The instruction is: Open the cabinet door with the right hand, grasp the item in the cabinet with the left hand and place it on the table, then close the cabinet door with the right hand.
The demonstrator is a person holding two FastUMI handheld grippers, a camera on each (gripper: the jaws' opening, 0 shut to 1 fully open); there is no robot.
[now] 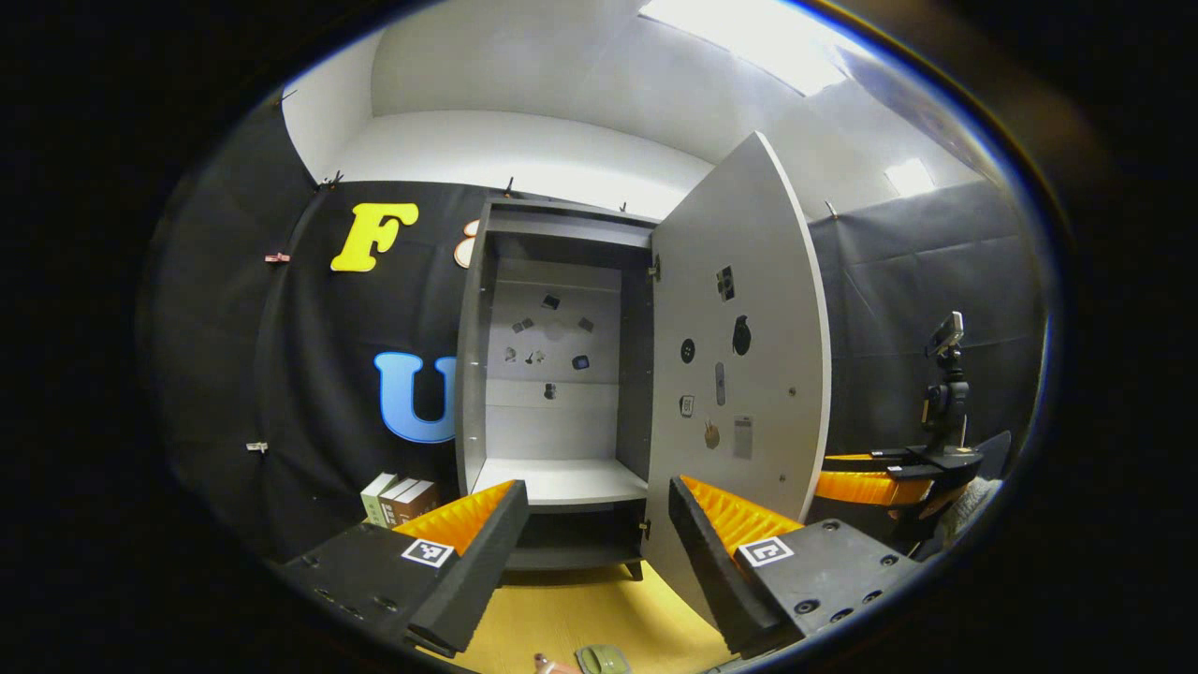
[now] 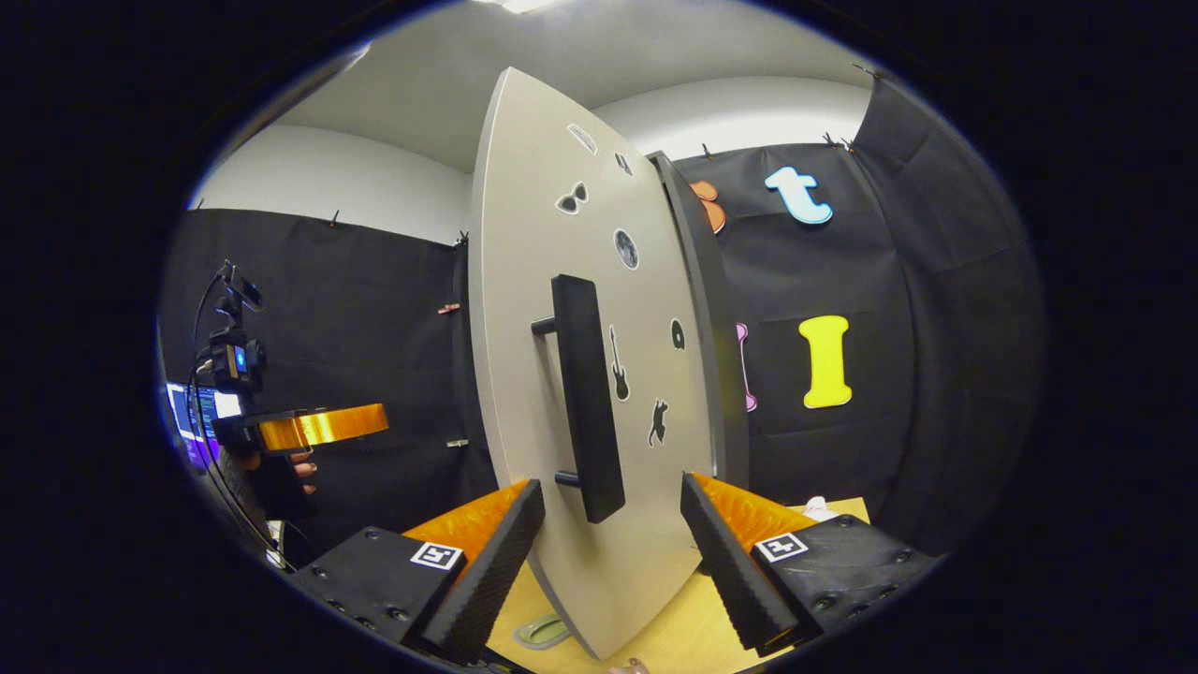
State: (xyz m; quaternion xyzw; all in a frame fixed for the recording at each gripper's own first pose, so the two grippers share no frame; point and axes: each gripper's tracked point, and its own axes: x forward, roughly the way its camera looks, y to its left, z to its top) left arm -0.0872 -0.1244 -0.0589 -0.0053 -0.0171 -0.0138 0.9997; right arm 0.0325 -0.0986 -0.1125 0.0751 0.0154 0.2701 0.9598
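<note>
The cabinet door (image 1: 739, 374) stands open. The left hand-held gripper (image 1: 590, 552) is spread before the cabinet (image 1: 562, 374); the right hand-held gripper (image 2: 613, 552), spread too, flanks the door handle (image 2: 588, 393) (perhaps untouched). A greenish item (image 1: 604, 660) lies near on the table (image 1: 562, 618).

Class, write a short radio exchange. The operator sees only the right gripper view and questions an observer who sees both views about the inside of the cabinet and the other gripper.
Operator: I see the handle on the door, in front of my open right gripper. What is inside the cabinet?
Observer: In the left gripper view the cabinet stands open. Its white shelf looks bare, with small stickers on the back wall.
Operator: Is the left gripper holding anything?
Observer: No. The left gripper has its fingers apart with nothing between them, and it points at the shelf.
</note>
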